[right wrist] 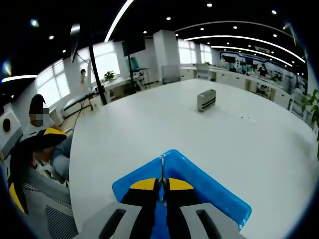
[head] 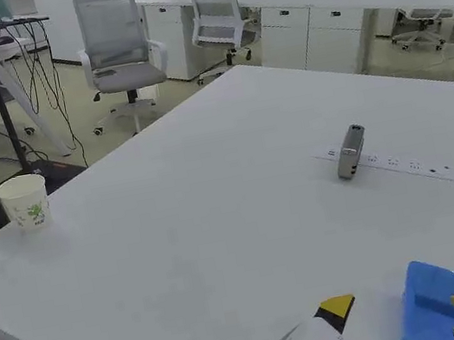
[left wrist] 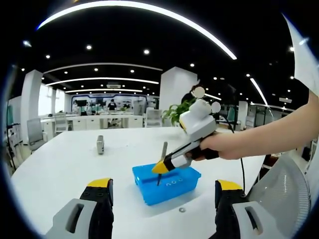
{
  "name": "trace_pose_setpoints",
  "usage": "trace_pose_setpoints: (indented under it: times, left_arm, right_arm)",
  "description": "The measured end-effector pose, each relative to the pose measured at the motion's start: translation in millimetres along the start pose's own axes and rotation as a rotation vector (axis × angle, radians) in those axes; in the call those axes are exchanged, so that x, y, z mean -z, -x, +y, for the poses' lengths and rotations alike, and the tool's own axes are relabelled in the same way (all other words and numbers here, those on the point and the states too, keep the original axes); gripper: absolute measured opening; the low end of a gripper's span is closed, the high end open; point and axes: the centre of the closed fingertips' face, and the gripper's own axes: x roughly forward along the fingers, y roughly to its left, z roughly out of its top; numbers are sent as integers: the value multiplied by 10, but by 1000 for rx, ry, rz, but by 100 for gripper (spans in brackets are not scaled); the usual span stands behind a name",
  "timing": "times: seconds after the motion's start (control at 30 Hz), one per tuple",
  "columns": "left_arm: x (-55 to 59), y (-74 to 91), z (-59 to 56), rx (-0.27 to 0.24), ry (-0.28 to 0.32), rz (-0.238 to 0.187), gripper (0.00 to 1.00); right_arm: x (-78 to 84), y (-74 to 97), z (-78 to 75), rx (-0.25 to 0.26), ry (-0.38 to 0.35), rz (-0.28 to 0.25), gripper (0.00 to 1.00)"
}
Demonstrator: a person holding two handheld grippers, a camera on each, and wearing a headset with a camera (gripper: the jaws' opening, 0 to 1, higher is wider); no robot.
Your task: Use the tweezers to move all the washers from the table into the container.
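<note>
A blue container (left wrist: 149, 191) sits on the white table (left wrist: 65, 164) with a few washers (left wrist: 172, 183) inside it. One washer (left wrist: 182, 209) lies on the table just in front of it. My right gripper (left wrist: 160, 167), held by a hand, is shut on metal tweezers (left wrist: 162, 157) whose tips point down into the container. In the right gripper view the jaws (right wrist: 162, 185) pinch the tweezers (right wrist: 162, 169) above the blue container (right wrist: 209, 191). My left gripper (left wrist: 164, 186) stands open, facing the container with nothing between its fingers. In the head view the container (head: 436, 305) is at the bottom right.
A small grey device (head: 349, 151) stands on a flat white power strip (head: 402, 164) at the table's far right. A paper cup (head: 25, 200) sits near the left edge. Office chairs (head: 118, 53) and desks lie beyond the table.
</note>
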Motion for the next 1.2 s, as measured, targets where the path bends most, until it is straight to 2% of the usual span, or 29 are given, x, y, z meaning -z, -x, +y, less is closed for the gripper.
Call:
trace_pose_setpoints:
  times: [0.2,0.43,0.73,1.0,1.2]
  left_arm:
    - [16,-3,0,0,-3,8,85]
    - [25,-6,1,0,-7,13,85]
    - [32,-6,-5,4,-8,16,85]
    - [32,-5,-5,4,-8,15,85]
    - [24,-4,-9,4,-5,13,85]
  right_arm:
    - [85,-73,-91,-1,2,21,3]
    - [166,-110,-104,-7,8,41,3]
    - [179,-109,-101,-15,5,33,3]
    - [88,-70,-74,-4,8,2,4]
    - [-6,-15,1,6,13,-30,4]
